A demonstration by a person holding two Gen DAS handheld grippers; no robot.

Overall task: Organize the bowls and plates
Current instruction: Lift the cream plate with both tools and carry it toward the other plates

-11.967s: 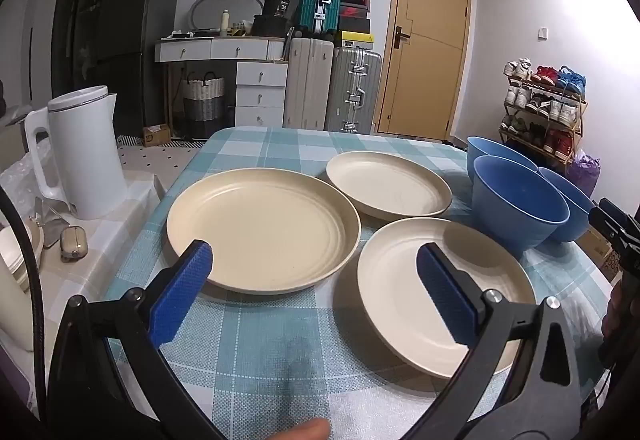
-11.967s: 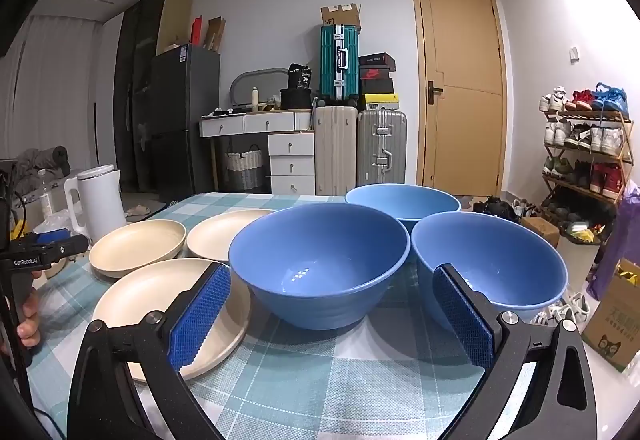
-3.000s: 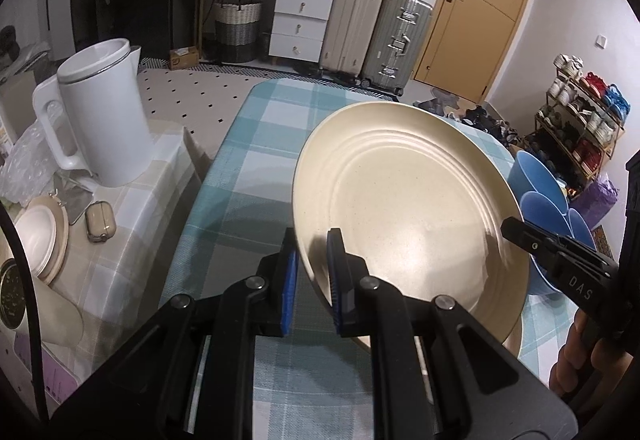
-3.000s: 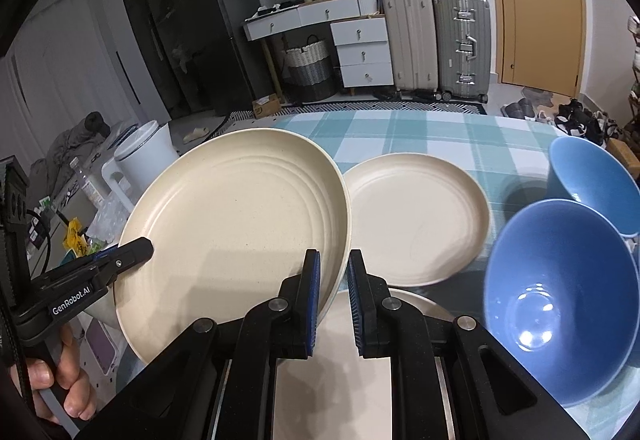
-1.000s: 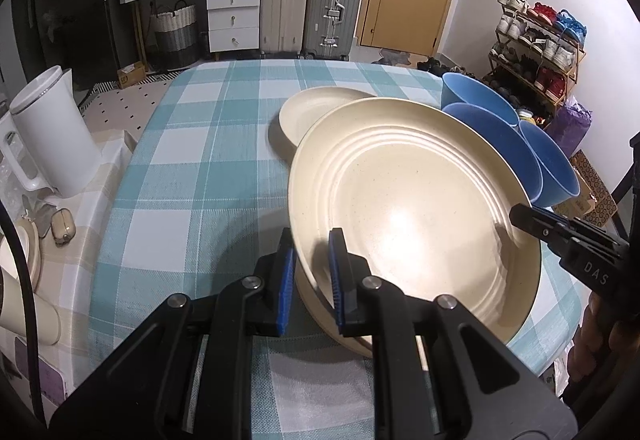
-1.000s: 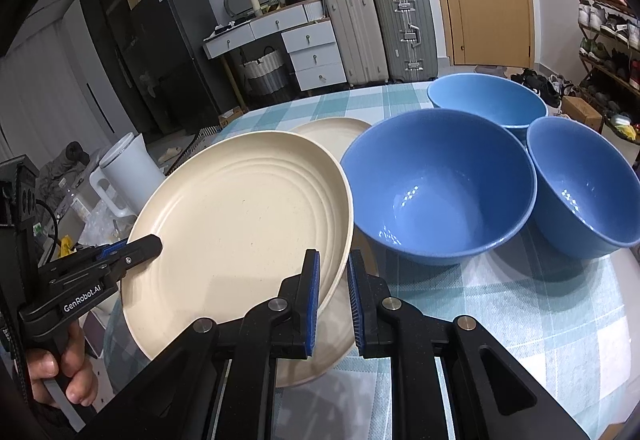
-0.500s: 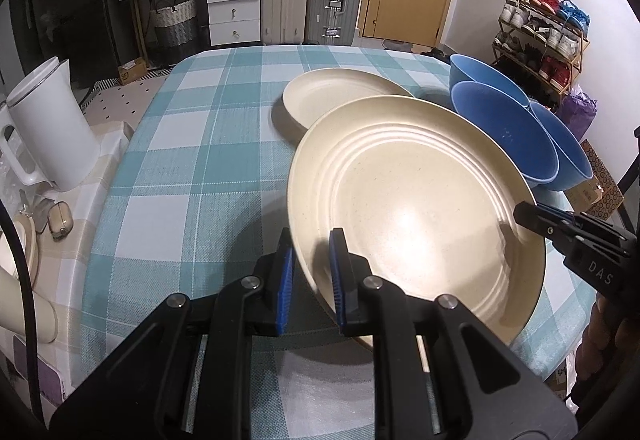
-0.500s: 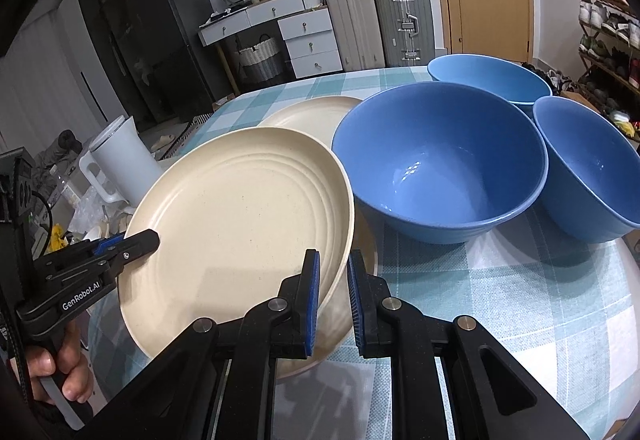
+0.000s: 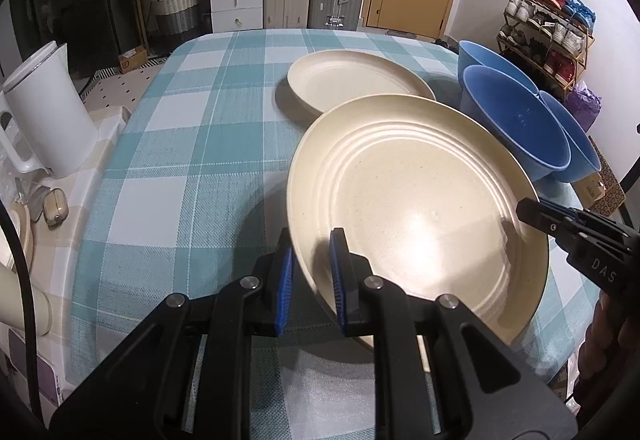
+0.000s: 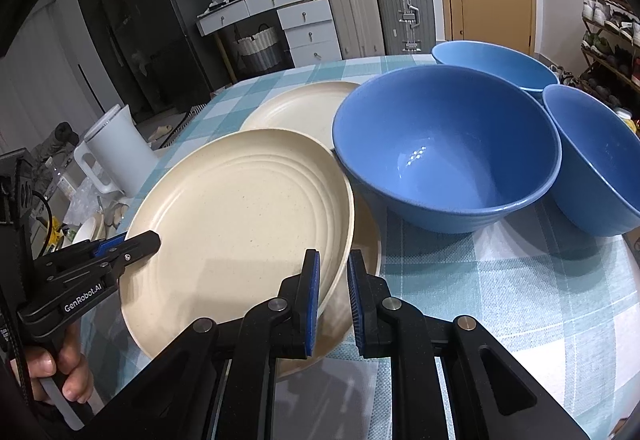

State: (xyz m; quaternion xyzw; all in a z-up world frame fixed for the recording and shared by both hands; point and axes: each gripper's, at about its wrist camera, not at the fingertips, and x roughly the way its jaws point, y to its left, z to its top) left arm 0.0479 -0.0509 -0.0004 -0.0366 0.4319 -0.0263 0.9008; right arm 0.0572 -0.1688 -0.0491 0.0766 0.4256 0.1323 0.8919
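The left wrist view looks from the surface's near-left edge, low and close, toward the door. The right wrist view faces leftward from the opposite side. Both share the large cream plate point(image 9: 416, 200) point(image 10: 240, 224) and the blue bowls point(image 9: 516, 124) point(image 10: 444, 148).

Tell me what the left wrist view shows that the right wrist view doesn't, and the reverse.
Only the left wrist view shows the earbud case beside the kettle, and the right gripper pinching the large cream plate's far rim.

Only the right wrist view shows the second plate directly beneath the held one, the front blue bowl's whole inside, and the left gripper on the opposite rim.

Both show the held plate, the far cream plate, three blue bowls, the white kettle and the checked tablecloth.
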